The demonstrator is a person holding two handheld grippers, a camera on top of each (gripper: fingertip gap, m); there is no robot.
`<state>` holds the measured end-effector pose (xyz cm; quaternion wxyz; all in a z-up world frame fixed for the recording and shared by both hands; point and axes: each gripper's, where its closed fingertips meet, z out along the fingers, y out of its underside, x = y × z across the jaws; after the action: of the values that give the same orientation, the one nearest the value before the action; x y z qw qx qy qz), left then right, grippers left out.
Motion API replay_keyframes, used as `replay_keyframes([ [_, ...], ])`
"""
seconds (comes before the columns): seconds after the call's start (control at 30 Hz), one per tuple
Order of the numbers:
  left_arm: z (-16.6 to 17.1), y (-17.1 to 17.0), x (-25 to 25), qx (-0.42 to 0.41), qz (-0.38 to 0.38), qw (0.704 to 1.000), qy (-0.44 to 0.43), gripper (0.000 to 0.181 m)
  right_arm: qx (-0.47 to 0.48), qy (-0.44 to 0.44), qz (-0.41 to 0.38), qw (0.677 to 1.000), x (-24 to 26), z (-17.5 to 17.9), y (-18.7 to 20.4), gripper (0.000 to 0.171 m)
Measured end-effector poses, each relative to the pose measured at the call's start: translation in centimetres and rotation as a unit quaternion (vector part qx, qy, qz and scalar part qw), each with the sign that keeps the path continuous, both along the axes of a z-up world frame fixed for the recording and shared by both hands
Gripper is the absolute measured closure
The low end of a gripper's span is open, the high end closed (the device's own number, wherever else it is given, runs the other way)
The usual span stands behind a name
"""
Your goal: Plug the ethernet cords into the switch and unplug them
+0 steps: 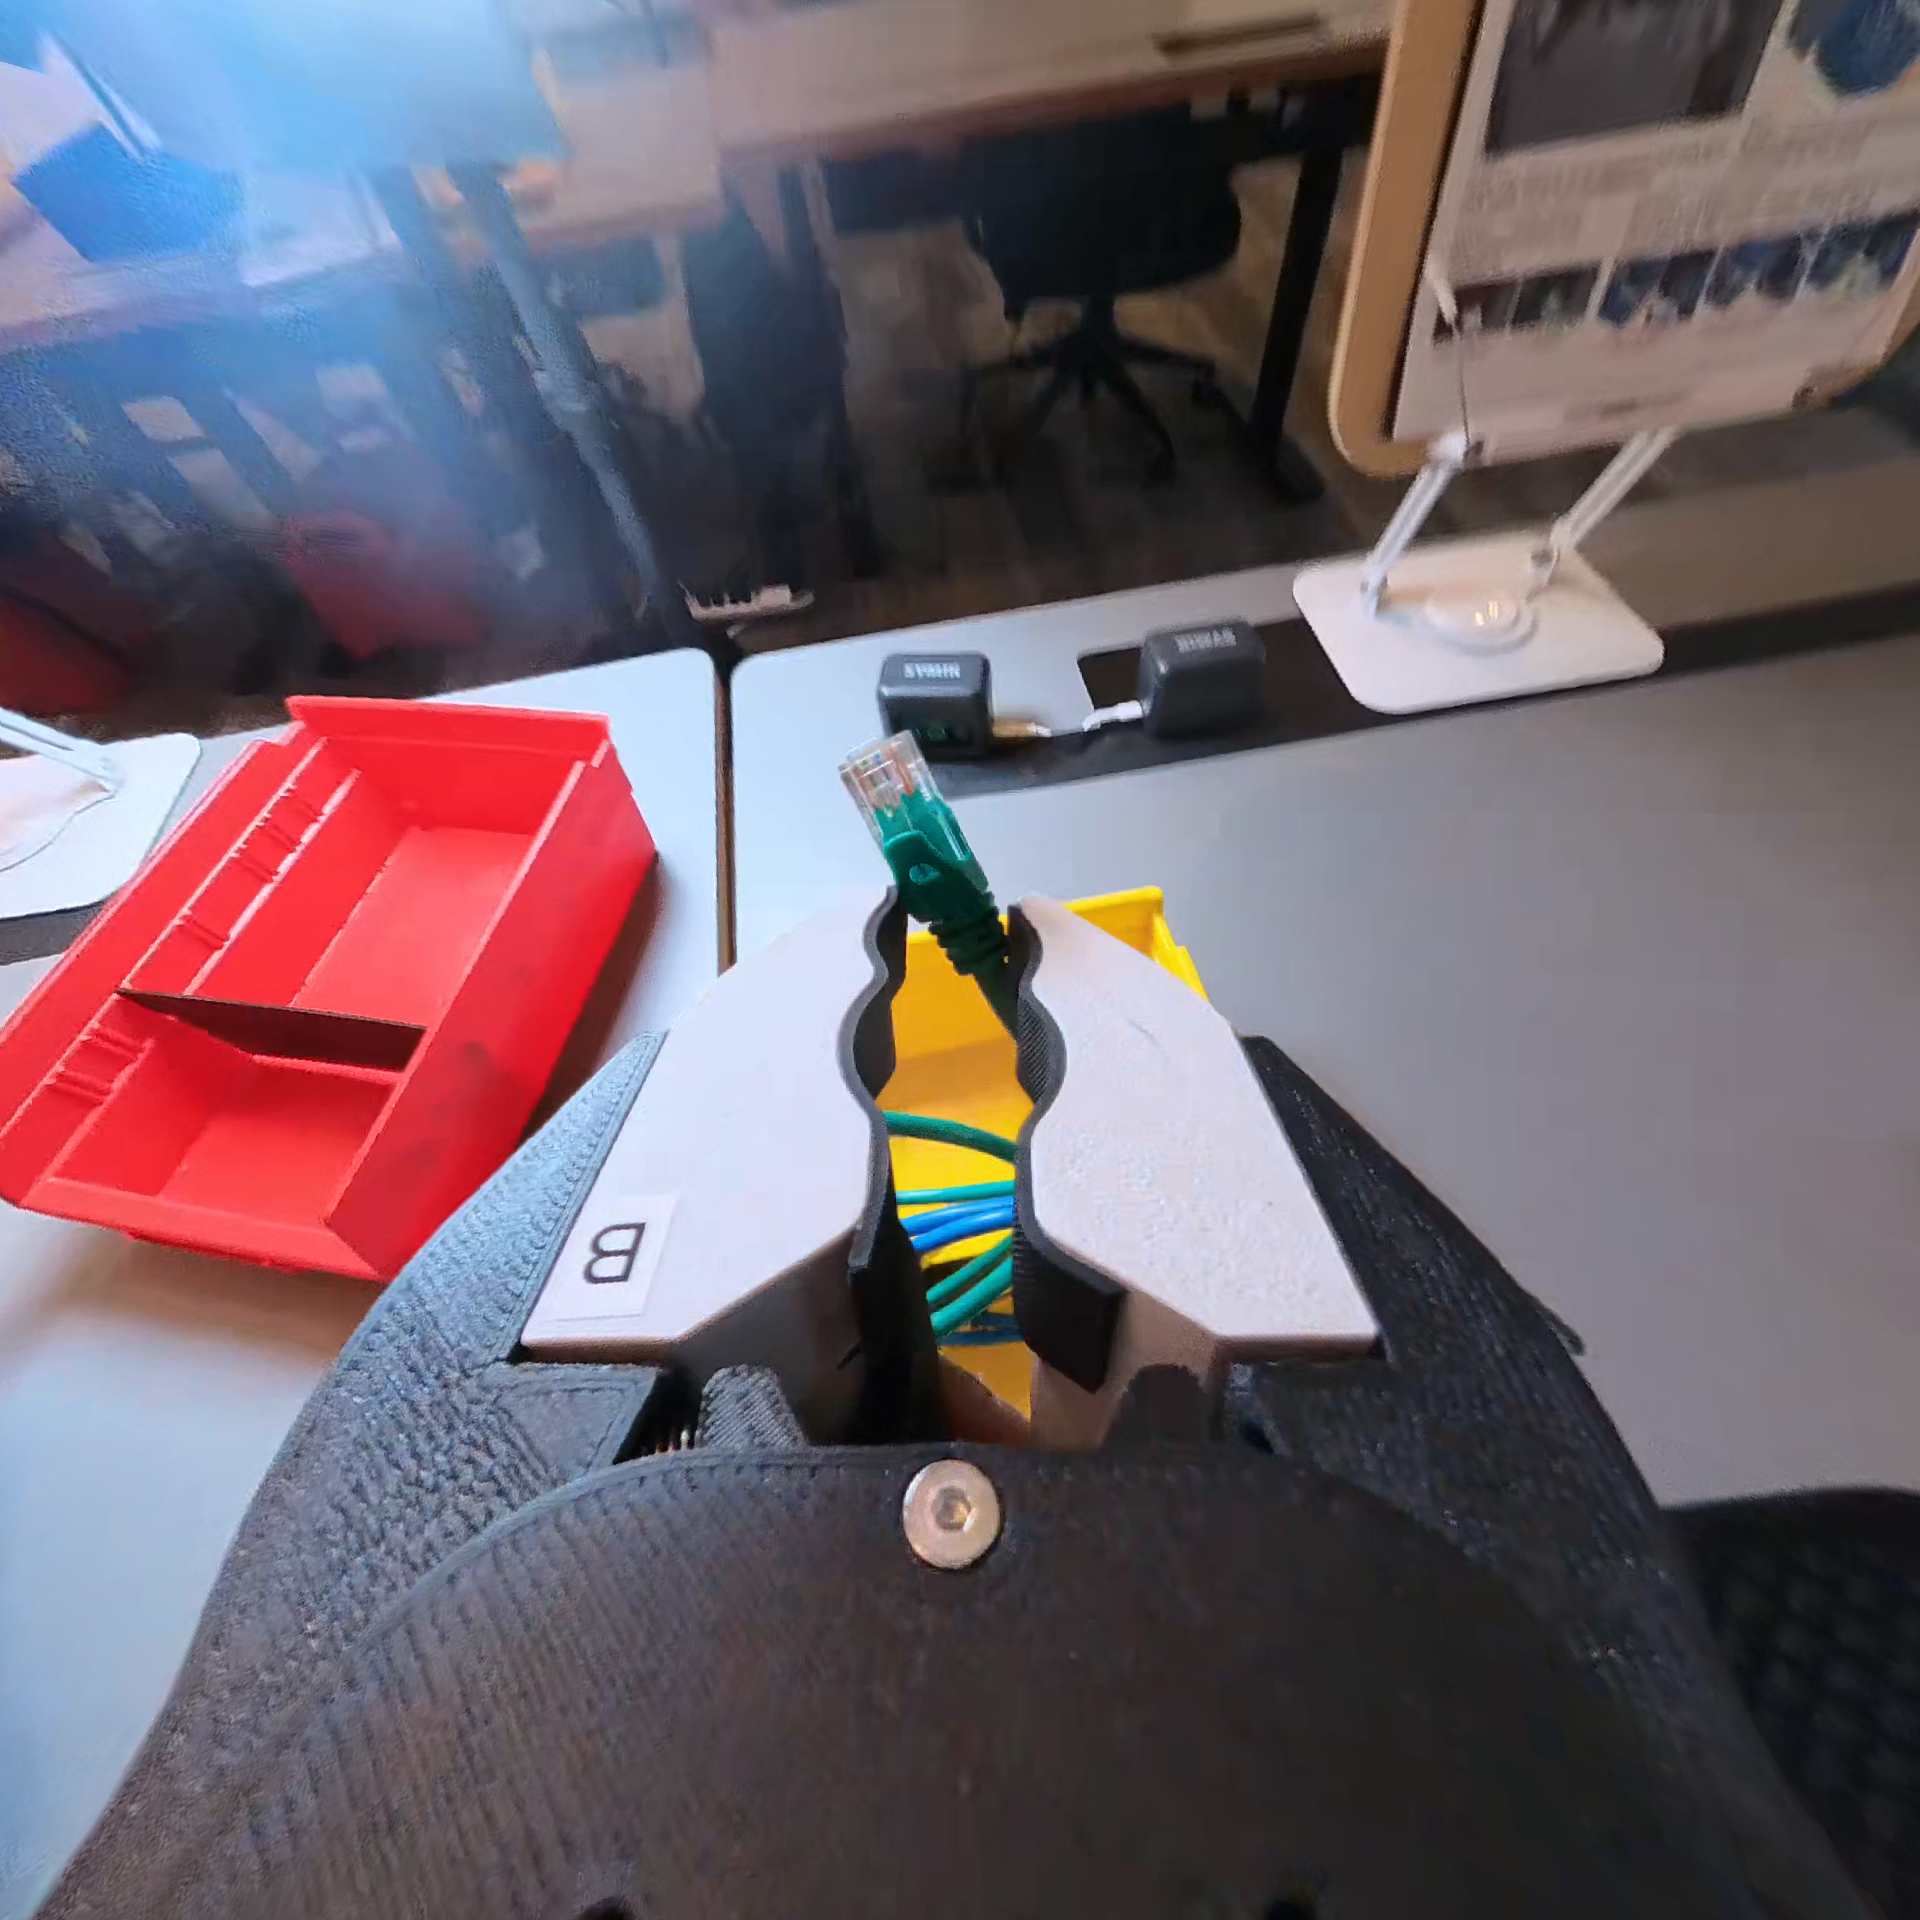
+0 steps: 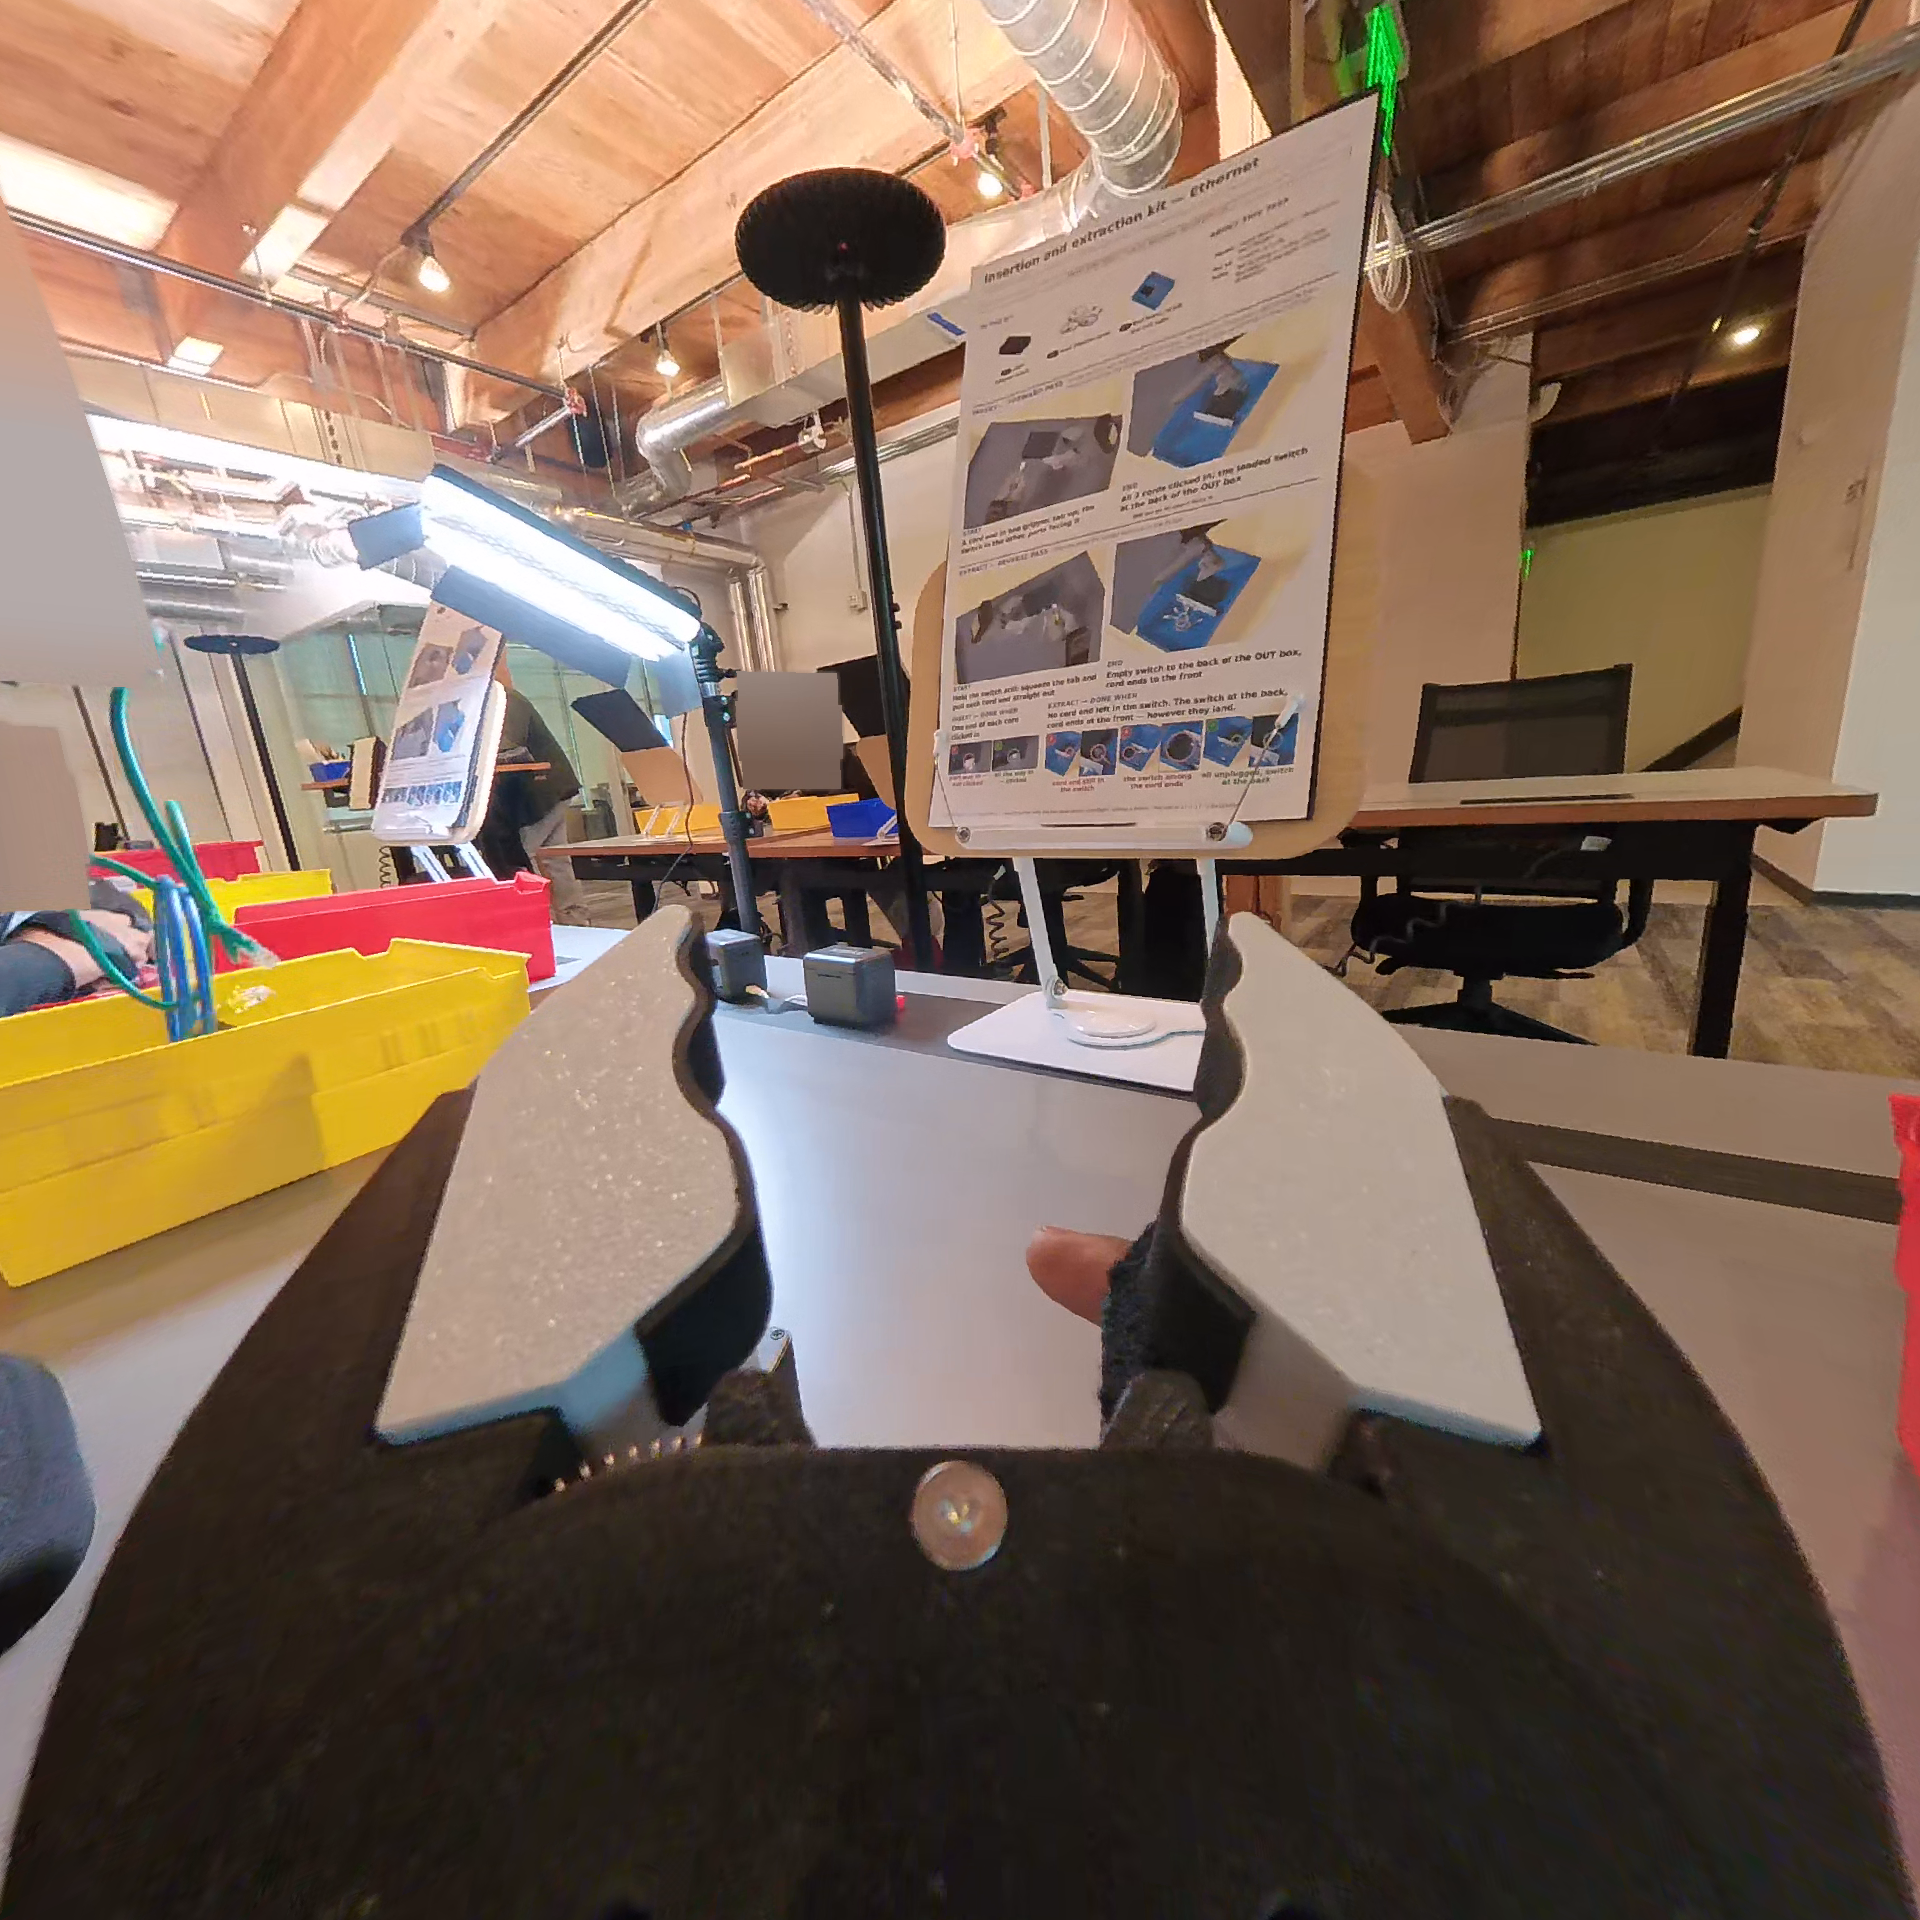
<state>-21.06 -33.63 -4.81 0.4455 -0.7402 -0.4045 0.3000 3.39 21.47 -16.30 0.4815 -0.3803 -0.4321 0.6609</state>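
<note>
My left gripper (image 1: 954,914) is shut on a green ethernet cord (image 1: 940,883) just behind its clear plug (image 1: 883,774), which sticks up past the fingertips. It hangs over a yellow bin (image 1: 1132,920) holding loops of green and blue cords (image 1: 961,1226). In the right wrist view my right gripper (image 2: 956,935) is open and empty above the grey table (image 2: 935,1195). The yellow bin (image 2: 208,1091) lies to its left, with green and blue cords (image 2: 177,935) rising from it. No switch shows in either view.
An empty red bin (image 1: 312,987) sits left of the yellow one. Two small dark cubes (image 1: 1200,675) and a white stand (image 1: 1475,634) holding an instruction sheet (image 2: 1132,499) stand at the table's far edge. A fingertip (image 2: 1075,1268) shows between my right fingers. Another red bin's edge (image 2: 1907,1278) is at the right. My right fingertips sit around 60 centimetres from my left ones.
</note>
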Motion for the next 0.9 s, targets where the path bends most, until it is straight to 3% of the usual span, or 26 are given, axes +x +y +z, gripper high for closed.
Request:
replay_keyframes([
  [0.2, 0.9, 0.1, 0.1, 0.115, -0.054, 0.991, 0.033, 0.168, 0.008, 0.001, -0.006, 1.0, 0.0, 0.1, 0.0, 0.083],
  [0.3, 1.7, -1.0, 0.0, 0.097, -0.039, 0.991, 0.085, 0.167, 0.011, 0.003, -0.008, 1.0, 0.0, 0.1, 0.0, 0.082],
  [0.47, 4.5, 1.1, 3.2, 0.129, -0.133, 0.966, 0.181, 0.168, 0.017, 0.001, -0.008, 1.0, -0.1, -0.1, -0.2, 0.082],
  [0.57, 0.7, -0.1, 2.2, 0.058, -0.085, 0.99, 0.096, 0.168, 0.02, -0.001, -0.009, 1.0, -0.2, -0.1, -0.3, 0.082],
  [0.63, -1.9, 0.2, 2.4, 0.033, -0.093, 0.995, 0.03, 0.169, 0.022, 0.0, -0.011, 1.0, -0.1, -0.1, -0.2, 0.082],
  [0.9, -11.1, 2.5, 0.8, -0.012, -0.106, 0.982, -0.156, 0.167, 0.029, 0.001, -0.014, 0.999, -0.2, 0.0, -0.5, 0.083],
])
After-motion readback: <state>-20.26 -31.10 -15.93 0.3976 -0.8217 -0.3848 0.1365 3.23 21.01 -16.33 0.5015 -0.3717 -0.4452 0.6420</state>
